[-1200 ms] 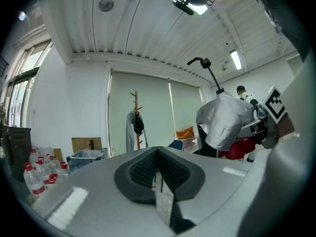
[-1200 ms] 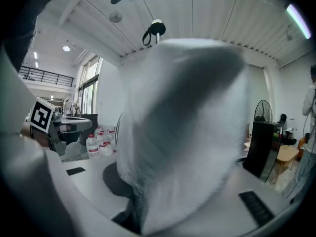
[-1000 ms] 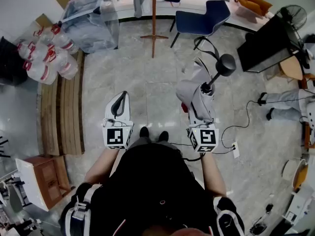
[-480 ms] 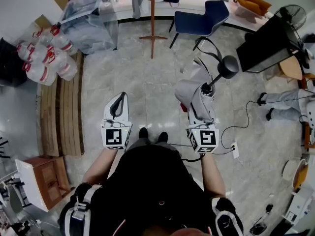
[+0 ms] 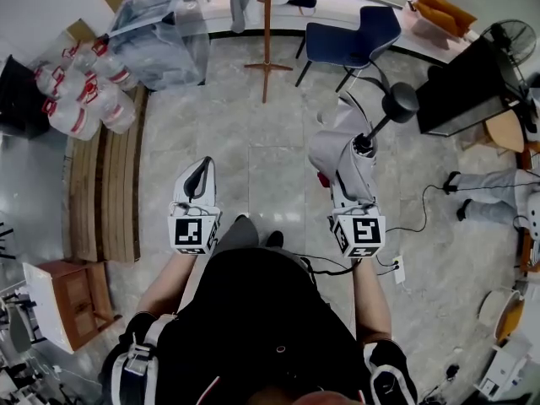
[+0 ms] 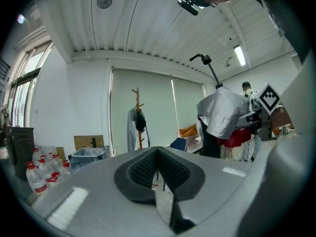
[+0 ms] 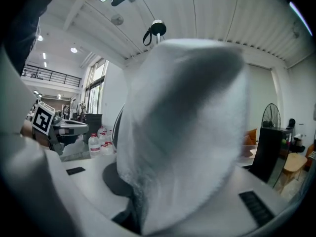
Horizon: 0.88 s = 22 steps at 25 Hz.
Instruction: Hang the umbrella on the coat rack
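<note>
While the right gripper (image 5: 349, 186) is clamped on the folded umbrella (image 5: 344, 154) through its bunched grey canopy, the black handle (image 5: 399, 102) and its wrist strap (image 7: 146, 37) stick out ahead, pointing roughly toward the wooden coat rack (image 5: 267, 32), which stands well apart across the tiled floor; the left gripper (image 5: 201, 174) carries nothing, its pads pressed together. The umbrella looks light, but its fabric is soft and probably slippery over a stiff shaft (a hold on cloth alone may let it slide or twist); the firm places to take it are the shaft and the handle. For hanging, I judge the strap loop the part to bring over a peg; a pale garment (image 6: 131, 127) already hangs on the rack.
</note>
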{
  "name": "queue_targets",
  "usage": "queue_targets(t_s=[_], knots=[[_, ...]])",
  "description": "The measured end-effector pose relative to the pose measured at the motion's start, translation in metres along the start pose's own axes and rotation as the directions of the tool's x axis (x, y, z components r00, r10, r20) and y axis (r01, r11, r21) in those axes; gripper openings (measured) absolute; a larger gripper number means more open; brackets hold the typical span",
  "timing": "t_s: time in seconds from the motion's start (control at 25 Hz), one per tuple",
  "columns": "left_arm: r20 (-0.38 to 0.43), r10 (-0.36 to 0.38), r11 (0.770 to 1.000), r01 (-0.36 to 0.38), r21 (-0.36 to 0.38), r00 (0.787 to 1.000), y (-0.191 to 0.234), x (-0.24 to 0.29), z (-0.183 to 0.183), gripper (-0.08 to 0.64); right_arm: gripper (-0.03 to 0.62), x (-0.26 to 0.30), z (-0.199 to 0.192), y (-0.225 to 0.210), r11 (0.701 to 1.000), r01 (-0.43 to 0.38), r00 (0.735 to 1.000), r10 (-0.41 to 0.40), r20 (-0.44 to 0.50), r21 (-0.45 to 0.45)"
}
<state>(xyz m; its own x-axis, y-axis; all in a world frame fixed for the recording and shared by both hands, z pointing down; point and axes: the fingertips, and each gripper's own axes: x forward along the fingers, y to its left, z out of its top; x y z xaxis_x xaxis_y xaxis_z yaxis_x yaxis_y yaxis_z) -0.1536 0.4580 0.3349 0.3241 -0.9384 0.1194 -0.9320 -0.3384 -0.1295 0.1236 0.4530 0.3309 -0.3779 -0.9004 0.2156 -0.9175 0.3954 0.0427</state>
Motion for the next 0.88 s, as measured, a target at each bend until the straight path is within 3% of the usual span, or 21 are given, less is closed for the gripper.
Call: queue_targets(t_s=[0.28, 0.68, 0.88], knots=[[0.000, -0.022, 1.000, 0.022, 0.022, 1.000, 0.027, 0.054, -0.003, 0.002, 0.133, 0.056, 0.005, -0.015, 1.000, 0.006, 1.000, -0.006, -0.007, 0.012], [0.032, -0.129, 0.991, 0.128, 0.029, 0.991, 0.114, 0.182, 0.002, 0.002, 0.132, 0.211, 0.032, -0.037, 0.995, 0.093, 0.996, -0.093, -0.015, 0.032], [0.046, -0.143, 0.990, 0.142, 0.013, 0.989, 0.141, 0.246, 0.014, 0.002, 0.132, 0.276, 0.043, -0.064, 0.994, 0.109, 0.994, -0.109, -0.016, 0.006]])
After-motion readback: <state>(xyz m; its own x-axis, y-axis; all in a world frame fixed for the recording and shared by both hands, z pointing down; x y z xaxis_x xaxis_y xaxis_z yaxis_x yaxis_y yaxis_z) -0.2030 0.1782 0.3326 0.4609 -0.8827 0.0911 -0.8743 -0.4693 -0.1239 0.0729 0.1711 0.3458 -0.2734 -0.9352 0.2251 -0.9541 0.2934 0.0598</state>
